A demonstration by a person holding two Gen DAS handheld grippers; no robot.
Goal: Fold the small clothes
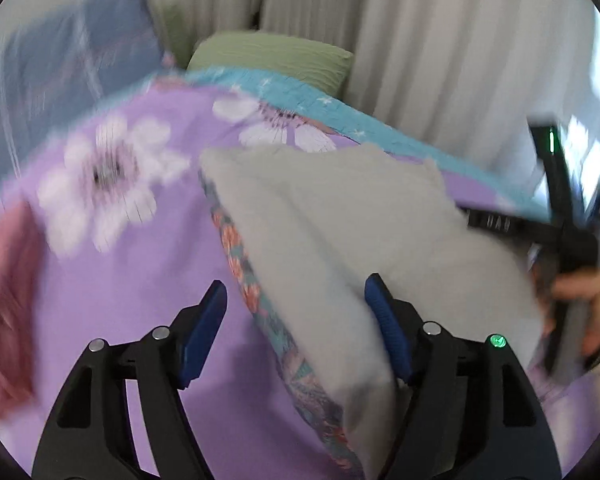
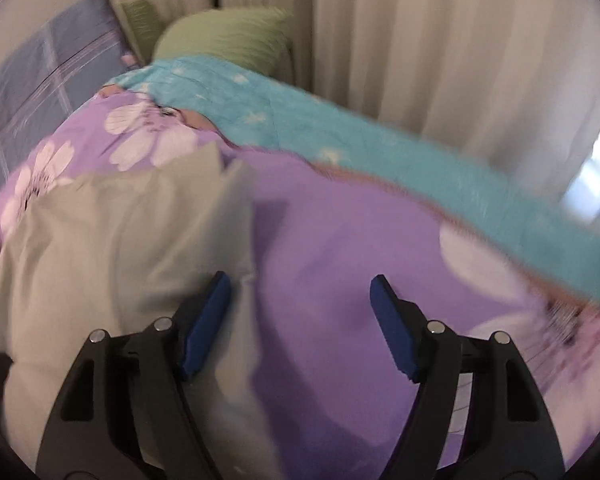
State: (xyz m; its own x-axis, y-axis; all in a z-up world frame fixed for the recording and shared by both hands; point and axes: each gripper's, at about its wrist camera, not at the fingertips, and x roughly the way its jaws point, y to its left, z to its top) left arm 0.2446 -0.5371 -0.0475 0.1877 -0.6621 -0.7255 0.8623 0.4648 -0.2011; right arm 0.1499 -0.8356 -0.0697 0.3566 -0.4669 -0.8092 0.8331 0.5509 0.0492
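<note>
A small grey garment [image 1: 340, 232] with a patterned orange-and-teal edge [image 1: 240, 264] lies folded on the purple flowered bedspread [image 1: 140, 280]. My left gripper [image 1: 296, 300] is open, its jaws straddling the garment's near left edge. In the right wrist view the same grey garment [image 2: 112, 240] lies at the left. My right gripper [image 2: 300, 296] is open and empty over the bedspread [image 2: 340, 248], its left finger [image 2: 208, 324] over the garment's right edge. The right gripper and the hand holding it also show at the far right of the left wrist view [image 1: 568, 240].
A green pillow [image 1: 272, 60] and a blue checked pillow [image 1: 72, 64] lie at the head of the bed. A turquoise blanket [image 2: 340, 136] runs along the far side. Pale curtains [image 2: 420, 40] hang behind. Something pink [image 1: 4, 300] lies at the left edge.
</note>
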